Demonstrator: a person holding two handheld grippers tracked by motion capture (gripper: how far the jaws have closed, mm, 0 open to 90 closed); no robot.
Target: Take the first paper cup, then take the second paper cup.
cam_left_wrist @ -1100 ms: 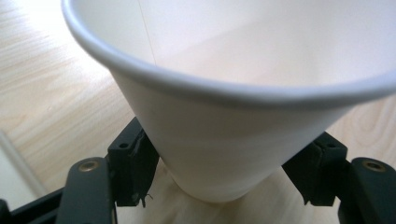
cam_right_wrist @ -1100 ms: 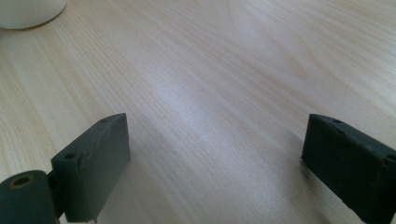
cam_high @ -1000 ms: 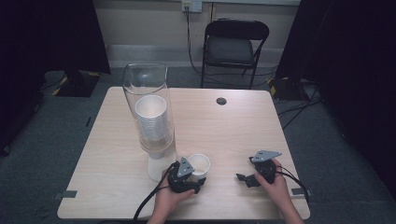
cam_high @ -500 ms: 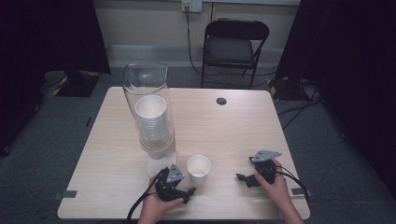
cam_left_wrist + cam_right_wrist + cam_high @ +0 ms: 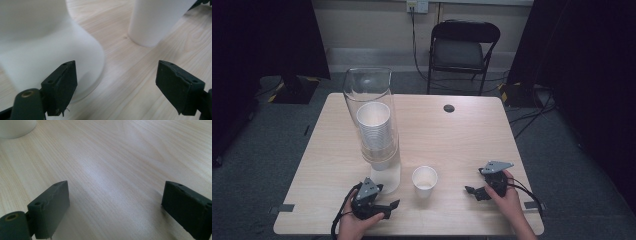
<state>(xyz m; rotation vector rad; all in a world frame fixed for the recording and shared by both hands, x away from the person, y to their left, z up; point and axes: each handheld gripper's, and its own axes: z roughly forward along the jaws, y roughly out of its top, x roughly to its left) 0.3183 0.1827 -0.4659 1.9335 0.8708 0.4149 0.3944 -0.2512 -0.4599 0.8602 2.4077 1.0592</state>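
- Left gripper (image 5: 388, 209) has drawn back from the paper cup (image 5: 424, 179); its jaws have just been opening, nothing between them.
- Cup: white, smooth, tapered, unmarked.
- Right gripper (image 5: 474, 192): jaws wide apart, empty, over pale woodgrain table (image 5: 462, 135).

My left gripper (image 5: 384, 209) is black, topped by a grey three-cornered plate, and a black cable loops from its rear. My right gripper (image 5: 474, 191) matches it, plate and cable alike. Both carry blocky black jaws with small screw holes and a brass-coloured pivot pin.

cup (image 5: 424, 178) right of dispenser (image 5: 377, 130), on table (image 5: 452, 140)
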